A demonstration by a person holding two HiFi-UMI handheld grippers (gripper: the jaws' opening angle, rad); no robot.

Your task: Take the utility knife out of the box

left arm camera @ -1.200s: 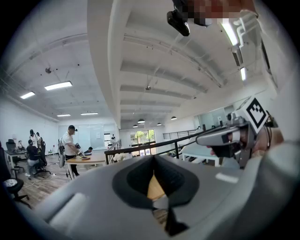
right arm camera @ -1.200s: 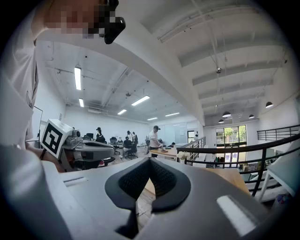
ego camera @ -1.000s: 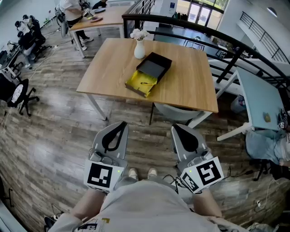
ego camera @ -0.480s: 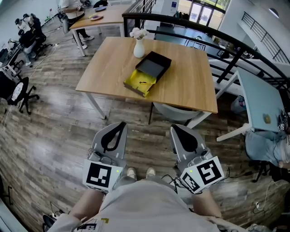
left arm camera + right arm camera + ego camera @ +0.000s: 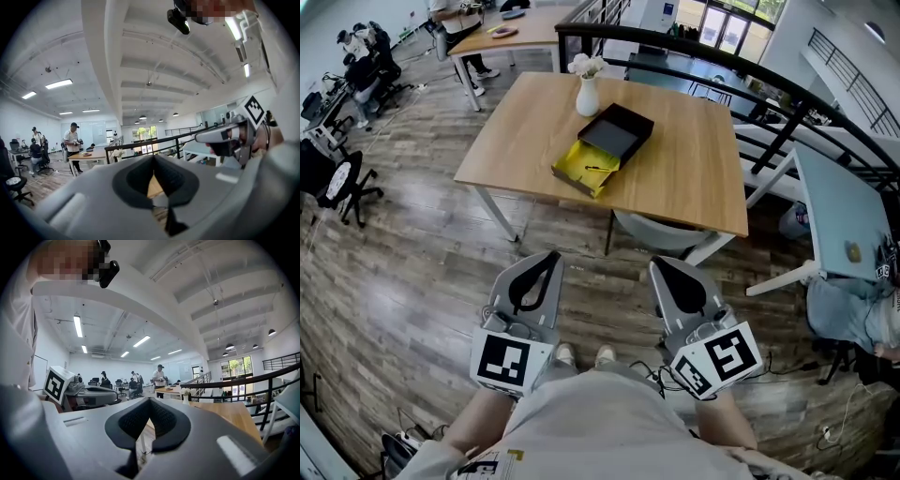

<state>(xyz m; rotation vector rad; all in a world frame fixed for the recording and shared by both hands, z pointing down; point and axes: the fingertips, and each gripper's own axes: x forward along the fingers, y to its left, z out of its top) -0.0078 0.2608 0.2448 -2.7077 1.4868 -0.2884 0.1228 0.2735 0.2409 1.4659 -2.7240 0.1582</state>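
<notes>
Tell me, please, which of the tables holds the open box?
The square wooden table in the middle of the head view, the one that also bears the white vase; the box lies open beside that vase.

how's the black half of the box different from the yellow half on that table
Colour: the black half is dark, the yellow half bright.
Contents: the yellow half holds a thin dark item, probably the utility knife; the black half looks empty.
Place: the black half lies nearer the white vase, the yellow half nearer the table's front edge.
Both are open, shallow and lie side by side on the wooden table.
</notes>
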